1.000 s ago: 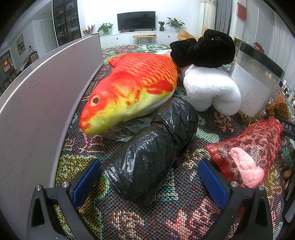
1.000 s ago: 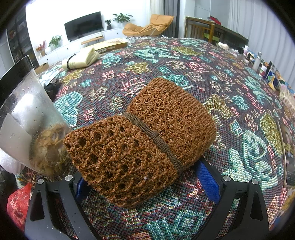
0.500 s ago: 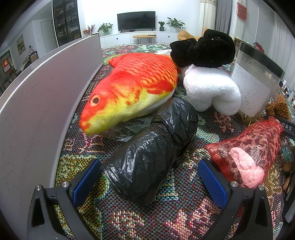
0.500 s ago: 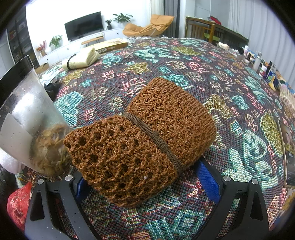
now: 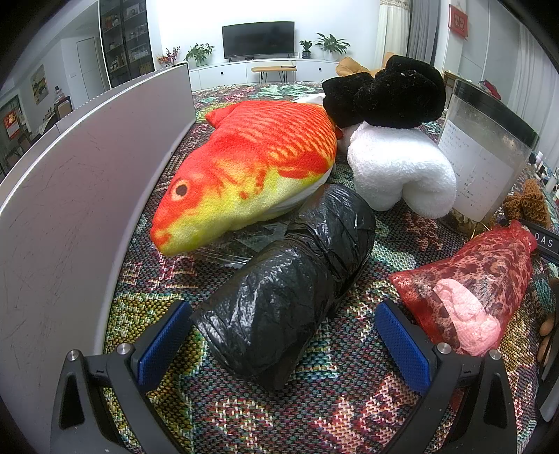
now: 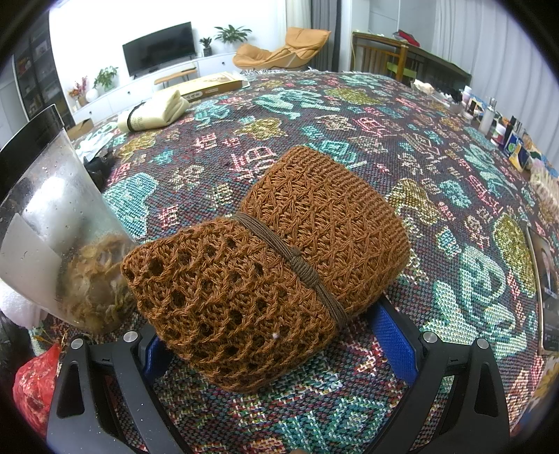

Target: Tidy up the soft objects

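You're bracketing the black bag roll point(image 5: 290, 293) with your spread left gripper point(image 5: 283, 335); your right gripper point(image 6: 276, 335), also spread, is straddling the knit bundle point(image 6: 265, 265) on the tablecloth point(image 6: 454, 195). Next, probably: squeezing.

White walls, a black flat television point(image 5: 258, 39) above a long white low cabinet point(image 5: 265, 70), potted green plants point(image 6: 232, 33), perhaps grey curtains point(image 6: 325, 21).

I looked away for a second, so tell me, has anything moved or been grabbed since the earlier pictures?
Nothing has visibly changed. The left gripper still sits open around the black plastic roll, and the right gripper still brackets the brown knitted bundle.
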Motion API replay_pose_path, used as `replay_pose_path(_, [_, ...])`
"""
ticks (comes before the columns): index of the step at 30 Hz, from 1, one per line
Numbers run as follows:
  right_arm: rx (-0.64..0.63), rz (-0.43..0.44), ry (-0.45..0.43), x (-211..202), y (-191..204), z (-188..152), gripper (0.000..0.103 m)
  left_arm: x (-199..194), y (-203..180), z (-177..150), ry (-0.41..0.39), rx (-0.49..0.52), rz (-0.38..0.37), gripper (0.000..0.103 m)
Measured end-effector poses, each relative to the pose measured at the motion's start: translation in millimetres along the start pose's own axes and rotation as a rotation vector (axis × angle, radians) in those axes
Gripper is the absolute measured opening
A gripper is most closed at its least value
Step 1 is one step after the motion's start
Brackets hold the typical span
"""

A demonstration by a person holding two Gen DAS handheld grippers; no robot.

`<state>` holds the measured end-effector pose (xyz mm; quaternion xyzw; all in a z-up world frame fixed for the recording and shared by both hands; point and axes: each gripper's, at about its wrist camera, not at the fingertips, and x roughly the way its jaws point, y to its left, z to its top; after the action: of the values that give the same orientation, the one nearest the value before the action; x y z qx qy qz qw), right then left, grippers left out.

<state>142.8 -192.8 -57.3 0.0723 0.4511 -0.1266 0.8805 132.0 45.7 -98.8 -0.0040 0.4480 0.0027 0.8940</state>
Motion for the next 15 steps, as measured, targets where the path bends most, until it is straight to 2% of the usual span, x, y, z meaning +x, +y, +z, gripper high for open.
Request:
replay_pose_path(7, [-0.002, 0.016, -0.002, -1, 0, -1, 0.098, -15, -3, -15, -0.003, 0.007, -0.003, 0.103])
replay_pose_path(15, [-0.016, 0.025, -0.001, -2, -2, -3, 0.098, -15, -3, -15, -0.003, 0.008, -0.004, 0.103])
